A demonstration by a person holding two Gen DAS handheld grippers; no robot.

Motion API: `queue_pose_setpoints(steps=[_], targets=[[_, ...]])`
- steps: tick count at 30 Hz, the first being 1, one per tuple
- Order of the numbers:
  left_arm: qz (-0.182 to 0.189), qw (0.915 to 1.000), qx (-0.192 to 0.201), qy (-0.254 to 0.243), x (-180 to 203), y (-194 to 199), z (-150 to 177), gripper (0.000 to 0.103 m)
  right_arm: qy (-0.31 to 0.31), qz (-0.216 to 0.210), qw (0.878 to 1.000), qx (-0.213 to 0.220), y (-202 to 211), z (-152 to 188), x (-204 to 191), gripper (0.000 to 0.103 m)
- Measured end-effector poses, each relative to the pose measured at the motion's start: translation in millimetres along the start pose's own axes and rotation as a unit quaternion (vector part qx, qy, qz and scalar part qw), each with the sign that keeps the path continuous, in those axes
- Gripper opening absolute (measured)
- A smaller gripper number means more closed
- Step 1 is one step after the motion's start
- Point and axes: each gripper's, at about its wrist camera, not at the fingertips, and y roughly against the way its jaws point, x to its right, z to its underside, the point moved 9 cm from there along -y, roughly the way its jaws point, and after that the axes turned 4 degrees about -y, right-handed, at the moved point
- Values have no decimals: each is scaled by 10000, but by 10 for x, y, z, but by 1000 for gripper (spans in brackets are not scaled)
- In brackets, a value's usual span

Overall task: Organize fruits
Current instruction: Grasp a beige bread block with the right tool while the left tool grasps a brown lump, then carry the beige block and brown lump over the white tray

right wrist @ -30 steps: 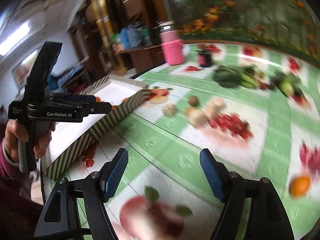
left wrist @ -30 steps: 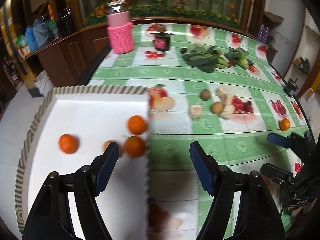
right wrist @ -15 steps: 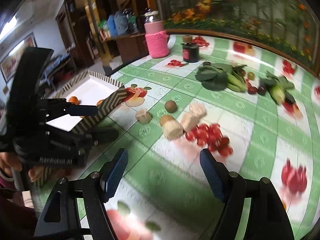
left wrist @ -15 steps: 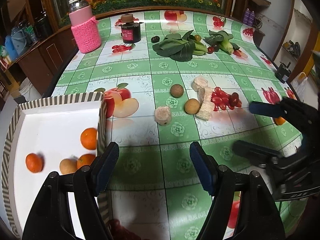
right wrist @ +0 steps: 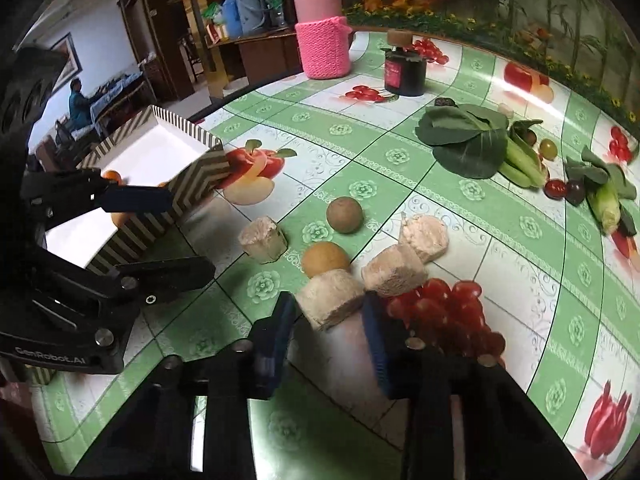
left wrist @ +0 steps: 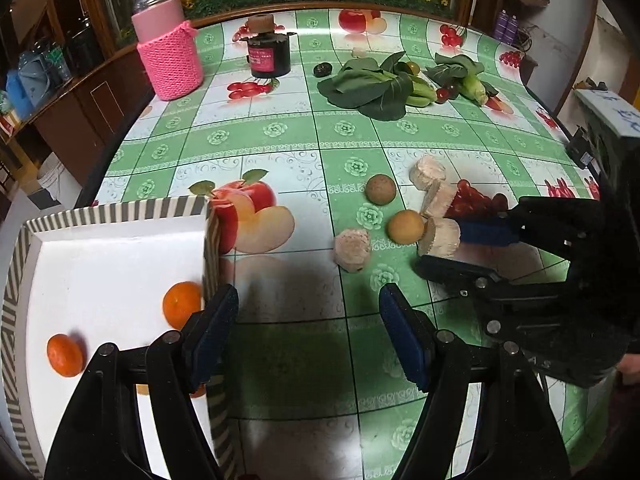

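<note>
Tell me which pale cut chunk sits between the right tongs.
The chunk touching the orange-brown round fruit, framed by the right tongs; the other three lie farther off.

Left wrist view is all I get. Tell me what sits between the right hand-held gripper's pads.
Observer: A pale cylindrical chunk lies between the pads of the right hand-held gripper, one pad close on each side. I cannot confirm contact.
Operator: Report what is beyond the striped box.
Observer: A seated person in blue is in the room behind it.
</note>
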Motion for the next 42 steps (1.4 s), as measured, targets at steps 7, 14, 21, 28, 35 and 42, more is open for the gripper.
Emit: queue_pose_setpoints(steps=[7,14,21,28,35,42], targets=[[54,9999,-3,-139,99,-80,-107,72,-382,-121,9991,151,166,78,117,35],[171,9994,-162,-262,213,-298,-160,52,-937,-131,9947,392,400,233,323,35],[301,9992,-145,-207,199,-281,-137,22,-1064,-233,9930,453,454,330,278,35],[272,9994,167,-91,180,22,-67,22,-1091,-310,9920,547,525,347,139,35],[362,9989,303,13,178,312,152,22,-950,-398,9925,663,631,273,-133,35],[320,9985,398,214,-17,536,391,22,-651,-491,9944,672,695,228,-512,35]])
